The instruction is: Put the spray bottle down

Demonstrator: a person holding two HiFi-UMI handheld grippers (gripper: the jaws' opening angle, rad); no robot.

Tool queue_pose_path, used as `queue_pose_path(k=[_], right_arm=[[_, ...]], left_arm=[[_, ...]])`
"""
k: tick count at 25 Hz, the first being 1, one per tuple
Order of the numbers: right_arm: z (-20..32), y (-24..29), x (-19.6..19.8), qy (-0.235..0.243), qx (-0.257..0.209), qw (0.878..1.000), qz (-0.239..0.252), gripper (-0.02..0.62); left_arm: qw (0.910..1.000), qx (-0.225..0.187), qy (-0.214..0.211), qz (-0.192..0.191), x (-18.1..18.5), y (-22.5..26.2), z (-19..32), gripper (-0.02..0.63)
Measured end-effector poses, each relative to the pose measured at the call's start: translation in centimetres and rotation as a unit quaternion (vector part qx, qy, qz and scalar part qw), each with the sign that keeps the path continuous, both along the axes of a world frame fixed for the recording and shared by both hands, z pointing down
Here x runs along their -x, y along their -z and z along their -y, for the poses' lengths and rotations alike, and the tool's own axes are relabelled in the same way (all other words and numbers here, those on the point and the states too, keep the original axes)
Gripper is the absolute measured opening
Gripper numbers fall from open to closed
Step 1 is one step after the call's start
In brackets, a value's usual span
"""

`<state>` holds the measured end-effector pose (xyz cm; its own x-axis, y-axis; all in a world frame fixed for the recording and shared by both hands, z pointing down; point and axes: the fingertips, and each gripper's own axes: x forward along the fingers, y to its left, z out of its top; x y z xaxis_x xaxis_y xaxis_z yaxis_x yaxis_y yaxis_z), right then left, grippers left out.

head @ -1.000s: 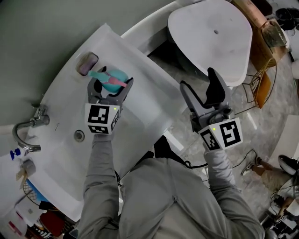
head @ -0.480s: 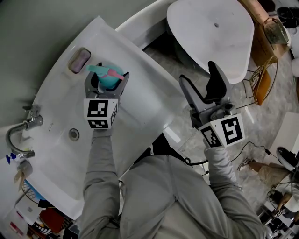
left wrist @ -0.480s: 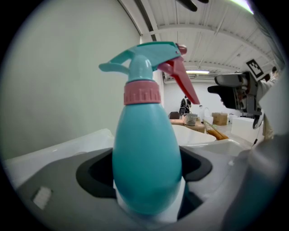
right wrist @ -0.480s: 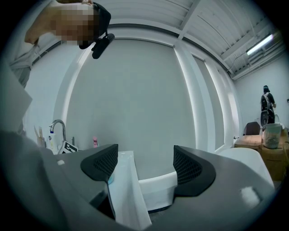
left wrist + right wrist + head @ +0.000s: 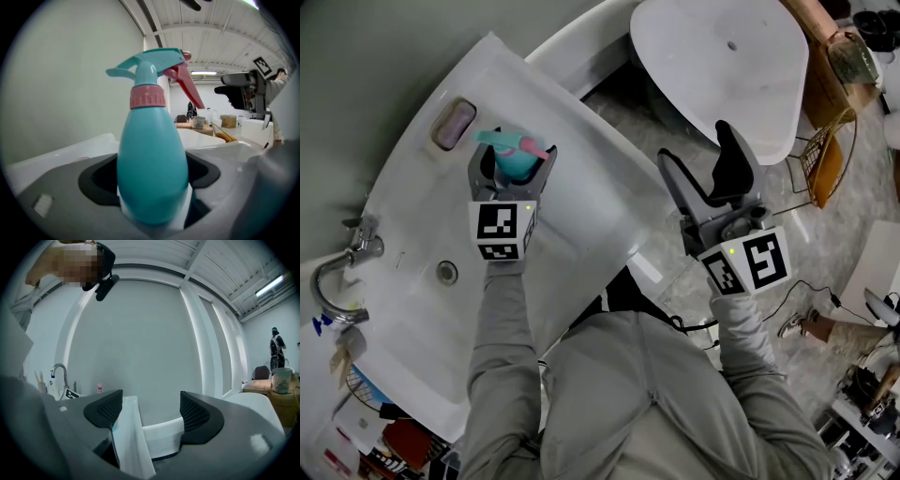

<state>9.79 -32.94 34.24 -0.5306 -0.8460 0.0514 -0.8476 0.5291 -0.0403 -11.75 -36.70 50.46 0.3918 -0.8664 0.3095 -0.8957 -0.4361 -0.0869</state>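
Note:
A teal spray bottle (image 5: pixel 516 161) with a pink collar and trigger stands upright between the jaws of my left gripper (image 5: pixel 514 167), over the white sink's (image 5: pixel 581 202) back rim. In the left gripper view the spray bottle (image 5: pixel 152 159) fills the middle, and my left gripper (image 5: pixel 152 187) is shut on its lower body. I cannot tell whether its base touches the sink. My right gripper (image 5: pixel 696 145) hangs off the sink's right side above the floor, open and empty. The right gripper (image 5: pixel 147 416) shows only the sink's edge (image 5: pixel 125 437) between its jaws.
A soap dish (image 5: pixel 453 124) sits on the rim just left of the bottle. The drain (image 5: pixel 446 272) and the faucet (image 5: pixel 337 286) lie further left. A white tub-like basin (image 5: pixel 722 66) stands at the top right, and cables and clutter lie on the floor at the right.
The left gripper with the bottle has shifted slightly along the sink's back rim, its hold unchanged. The right gripper stays open in about the same place.

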Motion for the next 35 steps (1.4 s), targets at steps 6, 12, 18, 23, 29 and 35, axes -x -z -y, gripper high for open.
queue_pose_path(k=[6, 12, 18, 23, 29, 35], right_arm=[[0.0, 0.0, 0.1, 0.001, 0.001, 1.000, -0.001, 0.368], [-0.1, 0.3, 0.5, 0.002, -0.002, 1.000, 0.000, 0.368], [-0.5, 1.1, 1.5, 0.007, -0.009, 1.000, 0.003, 0.368], [-1.5, 2.1, 2.4, 0.011, -0.018, 1.000, 0.006, 0.368], [-3.2, 3.2, 3.0, 0.006, -0.027, 1.000, 0.006, 0.368], [-5.3, 4.3, 2.7, -0.004, -0.033, 0.999, 0.011, 0.368]], left_arm=[[0.9999, -0.010, 0.001, -0.013, 0.0, 0.5, 0.0, 0.454], [0.9995, -0.023, -0.005, -0.021, 0.1, 1.8, -0.4, 0.456], [0.9988, -0.040, -0.011, -0.028, -0.1, 4.0, -2.1, 0.456], [0.9975, -0.062, -0.007, -0.034, 0.7, 6.7, -4.2, 0.456], [0.9950, -0.093, -0.001, -0.038, 2.6, 10.3, -8.2, 0.455], [0.9913, -0.128, 0.013, -0.028, 4.9, 15.0, -12.9, 0.454]])
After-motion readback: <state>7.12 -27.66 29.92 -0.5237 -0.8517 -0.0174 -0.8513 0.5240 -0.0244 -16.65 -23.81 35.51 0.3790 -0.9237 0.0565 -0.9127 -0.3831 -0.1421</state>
